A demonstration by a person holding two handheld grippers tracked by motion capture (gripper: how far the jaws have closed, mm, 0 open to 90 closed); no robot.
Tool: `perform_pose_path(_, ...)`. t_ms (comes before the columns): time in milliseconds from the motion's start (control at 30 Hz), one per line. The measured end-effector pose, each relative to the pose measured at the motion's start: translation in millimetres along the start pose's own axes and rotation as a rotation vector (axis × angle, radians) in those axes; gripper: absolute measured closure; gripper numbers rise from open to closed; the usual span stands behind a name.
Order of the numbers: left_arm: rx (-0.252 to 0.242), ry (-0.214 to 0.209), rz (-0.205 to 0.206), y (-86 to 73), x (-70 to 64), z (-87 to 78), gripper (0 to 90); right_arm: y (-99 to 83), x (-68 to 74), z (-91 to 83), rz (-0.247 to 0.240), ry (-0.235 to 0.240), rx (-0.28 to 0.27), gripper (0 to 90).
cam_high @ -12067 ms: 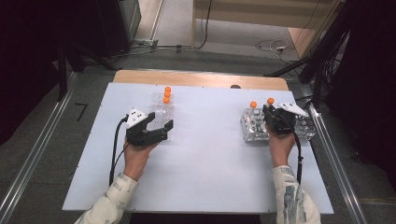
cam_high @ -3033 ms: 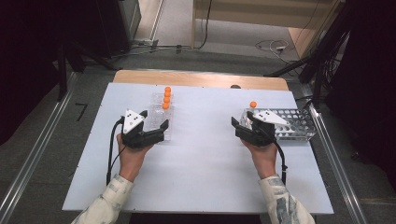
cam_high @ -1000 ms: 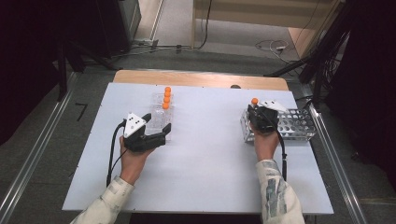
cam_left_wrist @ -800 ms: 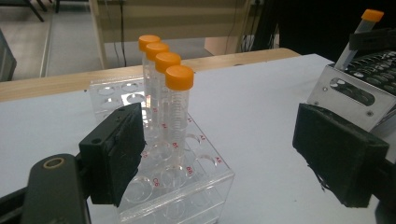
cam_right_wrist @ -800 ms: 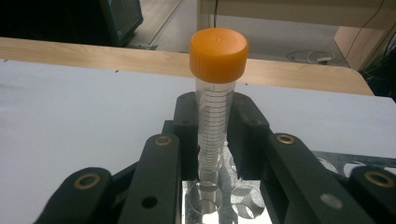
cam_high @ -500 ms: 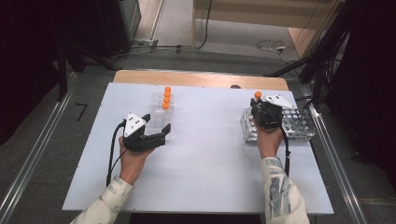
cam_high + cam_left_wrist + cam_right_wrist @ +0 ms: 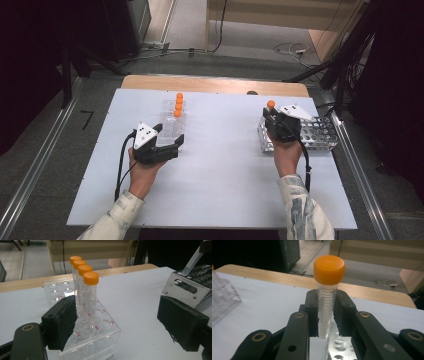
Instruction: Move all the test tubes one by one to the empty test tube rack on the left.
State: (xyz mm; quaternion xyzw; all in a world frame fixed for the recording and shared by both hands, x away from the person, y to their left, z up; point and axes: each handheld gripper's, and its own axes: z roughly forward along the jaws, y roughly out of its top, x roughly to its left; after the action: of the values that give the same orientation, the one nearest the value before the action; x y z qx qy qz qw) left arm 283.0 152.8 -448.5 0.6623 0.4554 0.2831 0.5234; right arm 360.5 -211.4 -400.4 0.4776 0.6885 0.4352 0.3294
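My right gripper [image 7: 272, 116] [image 7: 327, 312] is shut on an orange-capped tube [image 7: 270, 105] [image 7: 329, 270]. It holds the tube upright over the left end of the metal rack [image 7: 322, 134] [image 7: 337, 345]. The tube's tip [image 7: 191, 263] hangs just above the metal rack [image 7: 192, 285]. A clear plastic rack [image 7: 172, 127] [image 7: 100, 340] carries several orange-capped tubes [image 7: 178, 104] [image 7: 90, 292] in one row. My left gripper [image 7: 170, 137] [image 7: 120, 322] stands open at this rack's near end, with one jaw beside the rack's corner and nothing gripped.
The white table top [image 7: 225, 165] spreads between the two racks. A wooden edge [image 7: 215, 84] runs along its far side. Cables [image 7: 295, 50] lie on the floor beyond, and metal rails [image 7: 350, 150] flank the table.
My right gripper came back to the metal rack, shut on the orange-capped tube and raised it slightly. My left gripper stayed open by the clear rack.
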Motion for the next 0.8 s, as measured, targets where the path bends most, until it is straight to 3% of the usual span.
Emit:
perform_pose_path(300, -0.003, -0.021, -0.015, 0.9, -3.7, -3.0, 16.5, -6.7, 35.9, -1.0, -0.068, 0.103, 0.01, 72.2)
perform_pose_path(433, -0.006, -0.04, -0.024, 3.2, -6.9, -3.4, 17.3, -19.0, 53.6, 0.0, -0.066, 0.169, 0.008, 72.2)
perform_pose_path(800, -0.021, -0.063, -0.027, 9.0, -19.9, 7.1, 23.8, -39.7, 98.6, 7.5, -0.152, 0.332, 0.042, 72.2)
